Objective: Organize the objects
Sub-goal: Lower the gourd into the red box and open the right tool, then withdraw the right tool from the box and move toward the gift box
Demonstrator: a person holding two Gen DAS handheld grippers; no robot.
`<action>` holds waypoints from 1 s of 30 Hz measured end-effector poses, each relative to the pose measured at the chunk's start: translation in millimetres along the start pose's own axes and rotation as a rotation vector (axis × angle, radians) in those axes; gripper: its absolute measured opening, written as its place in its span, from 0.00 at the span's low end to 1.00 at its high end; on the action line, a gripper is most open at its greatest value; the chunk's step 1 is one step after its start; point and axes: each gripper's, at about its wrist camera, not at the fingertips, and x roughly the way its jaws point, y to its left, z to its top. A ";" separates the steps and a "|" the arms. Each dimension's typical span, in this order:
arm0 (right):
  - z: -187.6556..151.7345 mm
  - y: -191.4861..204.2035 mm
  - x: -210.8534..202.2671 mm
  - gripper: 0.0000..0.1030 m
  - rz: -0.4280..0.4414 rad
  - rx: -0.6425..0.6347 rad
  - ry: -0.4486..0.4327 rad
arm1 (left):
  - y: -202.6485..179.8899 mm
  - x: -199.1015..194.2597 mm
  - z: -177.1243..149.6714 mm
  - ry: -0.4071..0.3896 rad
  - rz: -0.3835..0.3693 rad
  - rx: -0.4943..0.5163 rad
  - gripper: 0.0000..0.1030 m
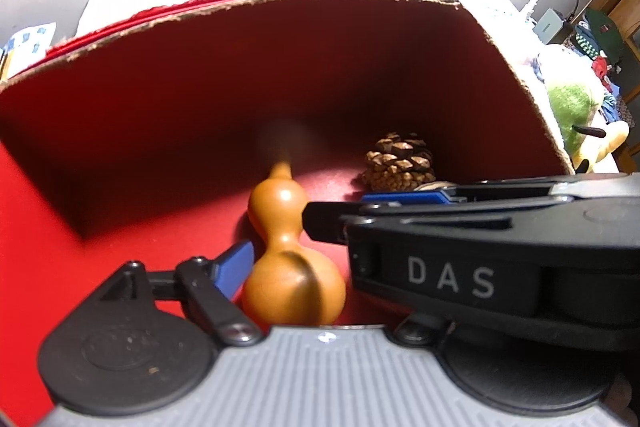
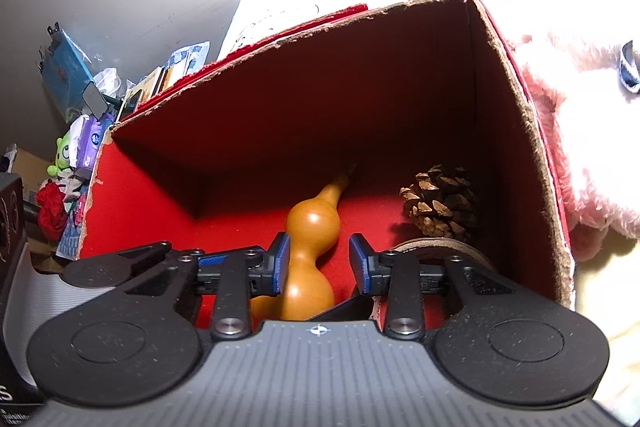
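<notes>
Orange gourd (image 2: 310,251) lies on the red box (image 2: 512,131) floor between my right claw (image 2: 320,263) pads, its neck running straight ahead; that claw stands released, left pad touching. My left claw (image 1: 276,231) is released beside it.

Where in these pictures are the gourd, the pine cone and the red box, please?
gourd (image 2: 314,223): right wrist view, on its upper bulb.
pine cone (image 1: 398,163): left wrist view, middle of its scales.
red box (image 2: 320,107): right wrist view, on its shaded back wall.
</notes>
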 end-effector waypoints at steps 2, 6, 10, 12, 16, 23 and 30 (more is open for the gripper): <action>-0.8 1.4 -1.2 0.28 -0.016 -0.017 -0.009 | -4.6 0.2 0.1 -0.008 0.023 0.016 0.82; -2.1 2.9 -3.7 0.28 -0.035 -0.047 -0.030 | -10.4 -0.7 -0.4 -0.020 0.071 0.044 0.85; -2.7 3.6 -8.9 0.28 -0.049 -0.063 -0.056 | -9.8 -2.7 -0.6 -0.030 0.100 0.042 0.84; -2.8 2.2 -11.4 0.28 -0.043 -0.058 -0.065 | -11.0 -4.4 -0.9 -0.038 0.118 0.047 0.83; -4.3 0.7 -17.9 0.28 -0.037 -0.056 -0.092 | -14.1 -10.4 -1.4 -0.062 0.154 0.059 0.81; -9.6 2.6 -34.5 0.28 -0.058 -0.084 -0.175 | -16.6 -25.5 -7.2 -0.105 0.237 0.058 0.79; -19.5 5.1 -42.2 0.28 -0.073 -0.119 -0.209 | -16.3 -40.8 -18.5 -0.121 0.297 0.031 0.79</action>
